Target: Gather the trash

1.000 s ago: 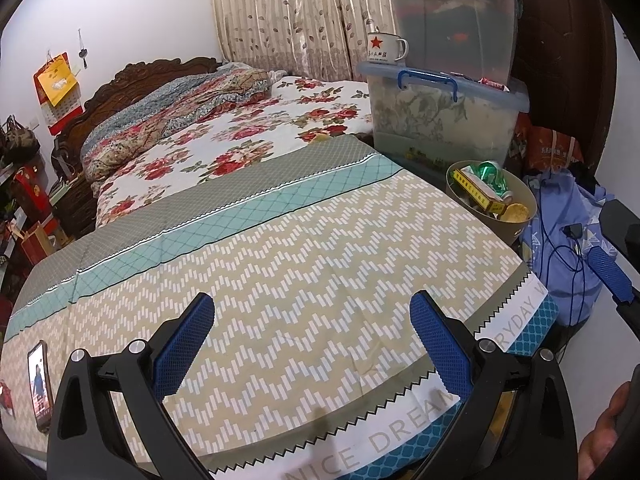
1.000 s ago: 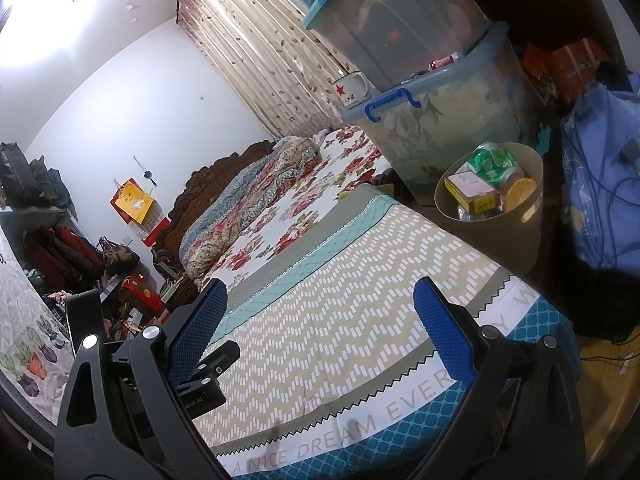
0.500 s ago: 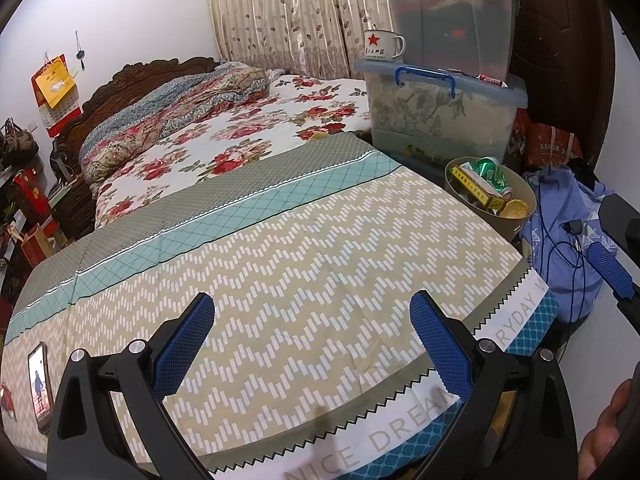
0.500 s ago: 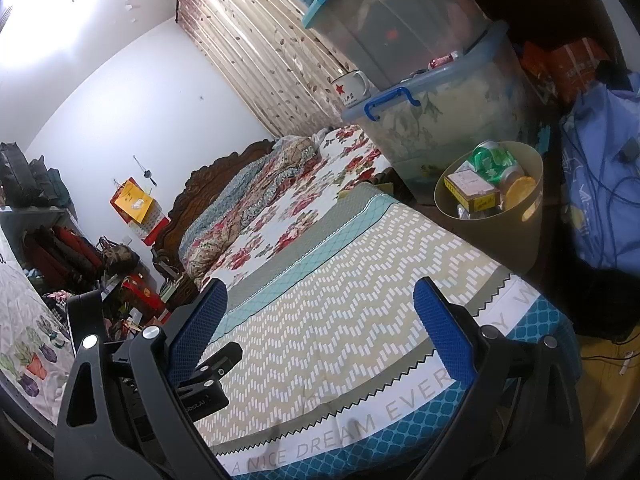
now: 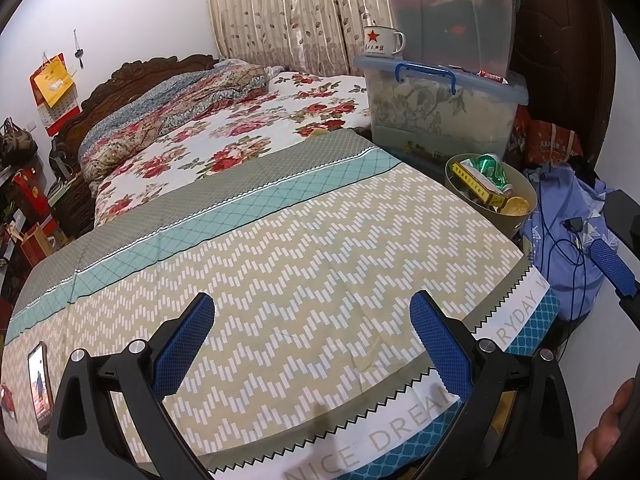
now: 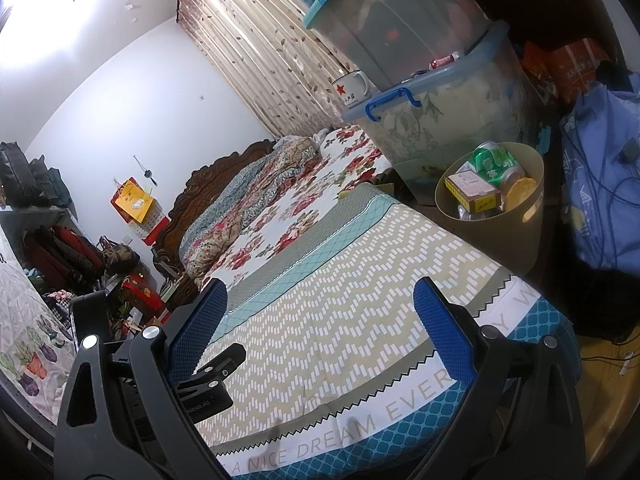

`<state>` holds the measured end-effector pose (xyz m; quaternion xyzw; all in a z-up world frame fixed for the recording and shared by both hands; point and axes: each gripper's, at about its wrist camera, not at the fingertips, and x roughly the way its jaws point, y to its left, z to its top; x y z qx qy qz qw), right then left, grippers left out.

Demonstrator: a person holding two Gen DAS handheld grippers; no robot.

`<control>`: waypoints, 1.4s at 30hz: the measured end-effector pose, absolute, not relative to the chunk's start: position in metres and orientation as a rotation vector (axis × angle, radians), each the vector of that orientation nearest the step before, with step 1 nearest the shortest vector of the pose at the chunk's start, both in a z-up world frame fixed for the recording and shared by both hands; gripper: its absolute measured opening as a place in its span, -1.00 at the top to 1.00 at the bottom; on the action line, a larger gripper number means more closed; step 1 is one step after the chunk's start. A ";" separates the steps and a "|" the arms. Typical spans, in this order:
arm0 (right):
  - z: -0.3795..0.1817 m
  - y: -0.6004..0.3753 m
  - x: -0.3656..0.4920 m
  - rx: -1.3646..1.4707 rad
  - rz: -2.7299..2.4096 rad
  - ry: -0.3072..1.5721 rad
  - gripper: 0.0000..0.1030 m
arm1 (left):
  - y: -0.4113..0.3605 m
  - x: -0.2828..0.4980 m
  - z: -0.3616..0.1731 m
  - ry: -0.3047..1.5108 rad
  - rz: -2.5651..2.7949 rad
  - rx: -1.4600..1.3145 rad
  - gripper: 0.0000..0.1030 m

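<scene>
A: Where's the trash sitting?

B: In the tan bin (image 5: 520, 216) on the floor, just beside the foot corner of the bed (image 5: 280, 248). A green can (image 5: 493, 168), a yellow box (image 5: 476, 185) and a round yellow lid (image 5: 516, 205) lie inside it, heaped near the rim.

A: And the claws?

B: The left claw (image 5: 311, 338) hangs over the zigzag-patterned bedspread, blue pads spread wide with nothing between them. The right claw (image 6: 320, 320) is the same, wide apart and empty, above the edge printed with "NICE DREAM". One of its blue pads also shows at the right side of the left wrist view.

A: What's near the bin?

B: Two stacked clear storage boxes (image 5: 440, 108) stand behind it, with a white enamel mug (image 5: 382, 42) bearing a red star on the lower lid. A blue cloth bundle (image 5: 568, 220) with cables lies to the bin's right.

A: Anything on the bedspread itself?

B: A phone (image 5: 39, 386), screen lit, at its far left edge
</scene>
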<state>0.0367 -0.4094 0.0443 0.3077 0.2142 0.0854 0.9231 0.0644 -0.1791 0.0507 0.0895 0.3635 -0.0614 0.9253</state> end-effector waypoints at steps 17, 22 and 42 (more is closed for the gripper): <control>0.044 -0.409 0.037 0.631 0.175 0.439 -0.82 | -0.175 0.066 0.050 0.747 -0.130 0.190 -0.83; 0.045 -0.409 0.036 0.630 0.172 0.437 -0.82 | -0.176 0.066 0.051 0.747 -0.129 0.192 -0.83; 0.048 -0.414 0.037 0.619 0.165 0.422 -0.81 | -0.174 0.065 0.049 0.753 -0.133 0.196 -0.83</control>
